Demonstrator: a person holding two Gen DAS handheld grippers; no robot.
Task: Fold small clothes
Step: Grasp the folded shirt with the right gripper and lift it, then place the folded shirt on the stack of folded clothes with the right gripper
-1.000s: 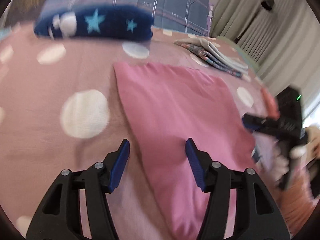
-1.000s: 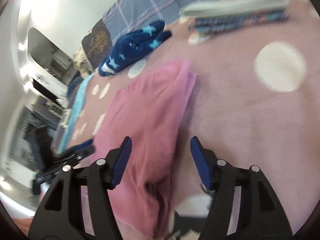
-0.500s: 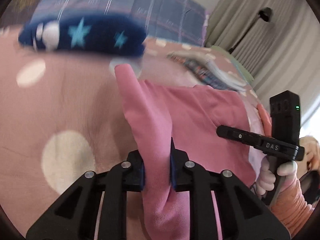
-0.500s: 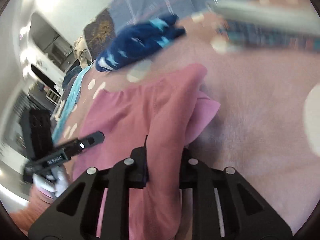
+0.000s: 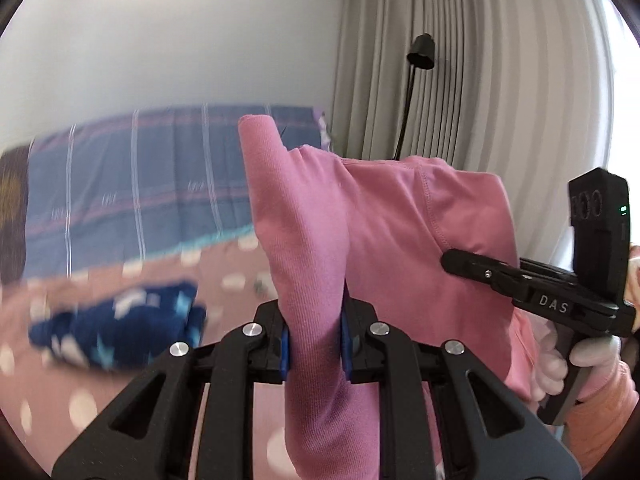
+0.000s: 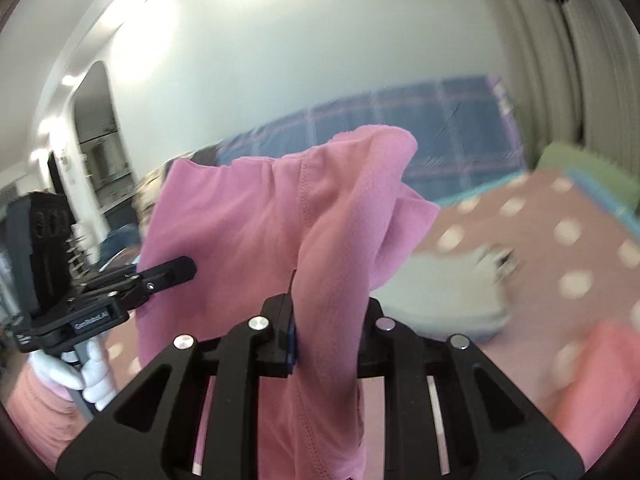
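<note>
Both grippers were raised above the bed, pointing slightly downward toward the far wall, one pink garment [image 5: 384, 216] stretched between them in the air. The left gripper [image 5: 314, 342] had its jaws clamped on a bunched fold of the garment, the cloth rising in a roll above the blue pads [image 5: 284, 350] and hanging down below them. The right gripper [image 6: 326, 340] was likewise clamped on an edge of the same garment, a stitched seam running up from its jaws. Each gripper showed in the other's view, held by a white-gloved hand [image 6: 94, 376] with a pink sleeve [image 5: 600, 420] behind. On the spotted pink bedspread [image 6: 560, 248] lay one navy star-patterned item [image 5: 116, 336], blurred, and one pale folded stack [image 6: 452, 288]. A plaid pillow [image 5: 140, 200] stood at the wall, beside grey curtains [image 5: 460, 80] and one black lamp [image 5: 420, 50].
</note>
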